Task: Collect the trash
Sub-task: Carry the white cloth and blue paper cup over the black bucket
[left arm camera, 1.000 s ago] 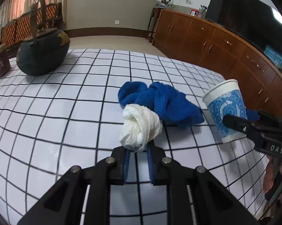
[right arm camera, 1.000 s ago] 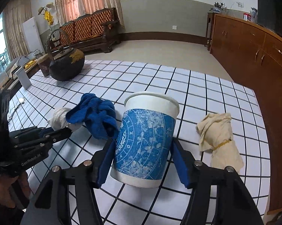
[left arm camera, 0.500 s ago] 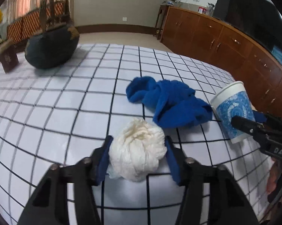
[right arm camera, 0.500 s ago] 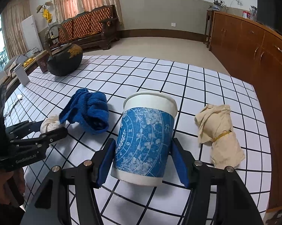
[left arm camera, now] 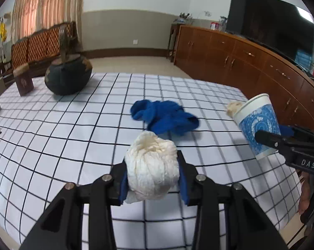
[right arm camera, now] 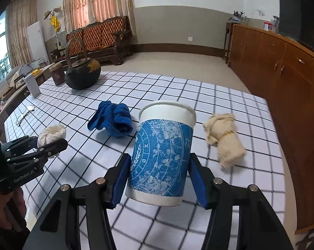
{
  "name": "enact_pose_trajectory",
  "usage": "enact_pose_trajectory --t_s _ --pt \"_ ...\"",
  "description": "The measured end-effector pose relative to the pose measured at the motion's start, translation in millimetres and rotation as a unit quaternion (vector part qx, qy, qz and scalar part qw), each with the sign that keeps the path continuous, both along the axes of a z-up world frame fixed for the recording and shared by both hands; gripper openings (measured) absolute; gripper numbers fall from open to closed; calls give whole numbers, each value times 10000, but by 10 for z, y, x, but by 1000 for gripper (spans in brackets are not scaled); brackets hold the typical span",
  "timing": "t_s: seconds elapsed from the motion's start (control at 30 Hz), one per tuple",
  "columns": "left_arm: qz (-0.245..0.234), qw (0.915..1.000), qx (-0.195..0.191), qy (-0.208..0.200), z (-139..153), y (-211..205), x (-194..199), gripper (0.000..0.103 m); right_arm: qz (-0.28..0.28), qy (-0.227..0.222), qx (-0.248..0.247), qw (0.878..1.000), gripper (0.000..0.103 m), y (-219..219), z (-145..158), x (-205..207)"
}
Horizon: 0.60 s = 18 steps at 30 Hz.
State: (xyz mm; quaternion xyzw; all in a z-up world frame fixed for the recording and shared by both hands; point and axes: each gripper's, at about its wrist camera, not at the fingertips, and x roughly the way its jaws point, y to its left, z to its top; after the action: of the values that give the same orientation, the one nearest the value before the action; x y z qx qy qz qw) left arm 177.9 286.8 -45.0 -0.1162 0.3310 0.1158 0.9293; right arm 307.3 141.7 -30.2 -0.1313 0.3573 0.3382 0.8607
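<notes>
A crumpled white paper wad (left arm camera: 151, 164) sits between the blue pads of my left gripper (left arm camera: 152, 174); the jaws are closing on it and it hangs just above the checked tablecloth (left arm camera: 52, 135). In the right wrist view the same wad (right arm camera: 51, 134) shows at the left gripper (right arm camera: 45, 141). My right gripper (right arm camera: 159, 170) has its pads pressed on a blue-and-white paper cup (right arm camera: 163, 145), tilted and off the table, jaws still closing. The left wrist view shows that cup (left arm camera: 255, 123) in the right gripper (left arm camera: 275, 134) at the right.
A blue cloth (left arm camera: 165, 116) lies mid-table, and a beige cloth bundle (right arm camera: 223, 139) lies near the right edge. At the far left stand a dark teapot (right arm camera: 82, 75), a maroon box (left arm camera: 24, 82) and a white box (right arm camera: 32, 85). A wooden cabinet (left arm camera: 261, 68) runs along the right.
The left jaws went from shut behind the wad to spread around it, then gripped and raised it. The right gripper lifted the cup, which now tilts.
</notes>
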Motion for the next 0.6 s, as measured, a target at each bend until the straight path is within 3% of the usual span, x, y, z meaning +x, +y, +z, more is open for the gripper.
enact_pose_trajectory --t_s 0.6 --pt "-653 9968 315 -348 388 -1018 -343 40 -643 -415 224 9968 58 -1152 397 -741"
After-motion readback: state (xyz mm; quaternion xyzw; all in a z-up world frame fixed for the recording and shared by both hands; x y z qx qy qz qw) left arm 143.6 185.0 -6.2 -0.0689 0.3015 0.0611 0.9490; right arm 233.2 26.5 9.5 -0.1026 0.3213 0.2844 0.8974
